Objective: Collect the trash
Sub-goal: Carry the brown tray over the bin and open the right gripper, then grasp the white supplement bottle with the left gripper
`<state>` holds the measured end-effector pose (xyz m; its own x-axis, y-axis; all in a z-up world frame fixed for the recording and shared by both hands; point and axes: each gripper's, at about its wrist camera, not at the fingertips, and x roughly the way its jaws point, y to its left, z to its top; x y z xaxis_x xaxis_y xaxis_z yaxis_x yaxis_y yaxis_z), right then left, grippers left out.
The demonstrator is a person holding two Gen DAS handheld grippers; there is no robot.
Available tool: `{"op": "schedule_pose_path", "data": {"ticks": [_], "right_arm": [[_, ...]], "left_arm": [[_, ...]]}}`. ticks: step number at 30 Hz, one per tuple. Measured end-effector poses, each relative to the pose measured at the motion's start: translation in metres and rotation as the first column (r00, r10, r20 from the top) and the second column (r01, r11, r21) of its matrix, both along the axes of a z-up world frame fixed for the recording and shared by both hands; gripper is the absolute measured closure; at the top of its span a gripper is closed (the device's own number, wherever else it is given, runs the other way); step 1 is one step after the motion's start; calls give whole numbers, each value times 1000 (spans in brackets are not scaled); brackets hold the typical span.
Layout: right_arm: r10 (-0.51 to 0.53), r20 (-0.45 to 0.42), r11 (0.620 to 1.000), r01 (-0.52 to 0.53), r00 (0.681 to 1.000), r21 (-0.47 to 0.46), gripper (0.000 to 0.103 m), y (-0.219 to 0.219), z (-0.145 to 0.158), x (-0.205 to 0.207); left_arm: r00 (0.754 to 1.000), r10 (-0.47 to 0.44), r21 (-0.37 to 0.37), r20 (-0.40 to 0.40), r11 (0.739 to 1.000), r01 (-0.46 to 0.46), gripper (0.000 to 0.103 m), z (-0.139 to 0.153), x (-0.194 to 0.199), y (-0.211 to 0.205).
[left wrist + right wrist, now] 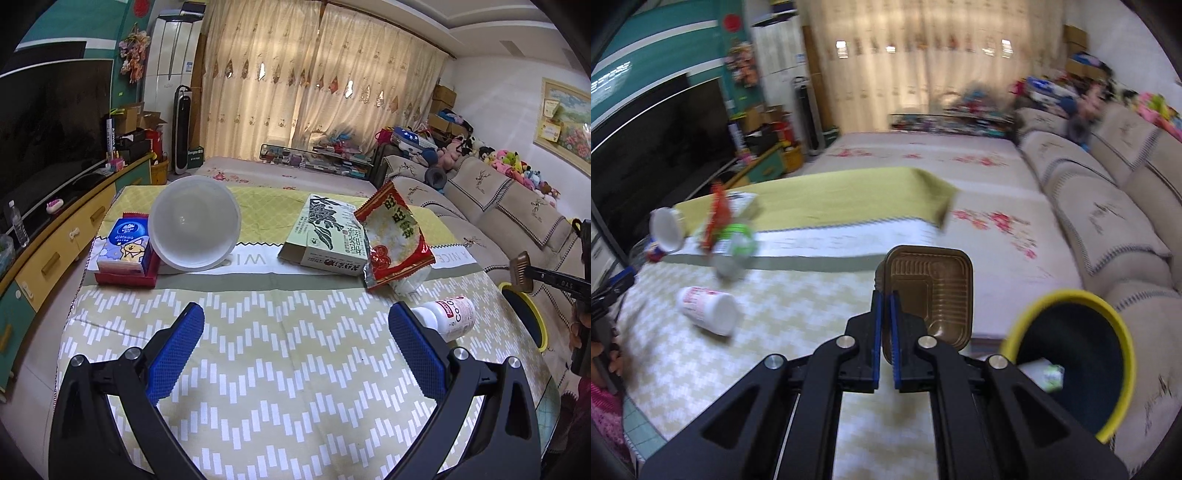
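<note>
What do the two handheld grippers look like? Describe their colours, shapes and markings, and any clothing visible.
Both the left gripper and right gripper have glossy black angular linkage arms with silver round pivot bolts. Their fingers are flat blue pads with a fine gridded texture. No cables show. At the right wrist view's lower-left edge, a pink patterned sleeve is visible.

Living room from my feed. Cream patterned curtains (317, 92) span the far wall, daylight glowing through them. Big dark TV (48, 125) on the left over a yellow and teal cabinet (55, 251). Beige sofa (491, 206) runs down the right, plush toys (509, 162) piled along its back. Framed flower picture (569, 125) on the white right wall. Tower fan (183, 129) by the curtains.
</note>
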<state>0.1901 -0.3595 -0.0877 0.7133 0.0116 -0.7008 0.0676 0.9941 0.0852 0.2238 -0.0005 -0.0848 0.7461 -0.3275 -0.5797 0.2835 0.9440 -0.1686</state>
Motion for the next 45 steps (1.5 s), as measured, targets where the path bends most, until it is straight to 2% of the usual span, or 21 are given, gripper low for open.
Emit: {"op": "schedule_pose_path", "data": {"ticks": [8, 16, 19, 23, 30, 34, 36, 45], "right_arm": [[-198, -51, 980, 198, 979, -16, 98, -73, -26, -22], [-304, -135, 952, 305, 943, -11, 98, -120, -61, -28], [-334, -152, 941, 337, 930, -6, 98, -130, -70, -30], [-355, -162, 933, 360, 921, 0, 98, -139, -78, -33], [-351, -163, 934, 357, 922, 7, 95, -142, -81, -36], [-350, -159, 935, 356, 923, 10, 94, -144, -79, -38], [-351, -157, 934, 357, 923, 11, 91, -145, -79, -39], [-357, -154, 931, 364, 921, 19, 90, -148, -79, -45]], "left_arm": [[999, -42, 11, 1, 999, 42, 5, -1, -3, -9], [990, -140, 0, -5, 990, 140, 5, -2, -9, -27], [984, -178, 17, -16, 984, 178, 5, -5, -10, -39], [970, -242, 32, -32, 969, 243, 5, -8, -16, -59], [940, -331, 65, -79, 940, 336, 5, -16, -22, -93], [921, -370, 53, -118, 924, 378, 5, -21, -19, -107], [914, -385, 47, -132, 918, 393, 5, -23, -17, -112], [887, -419, 41, -192, 900, 434, 5, -33, 2, -129]]}}
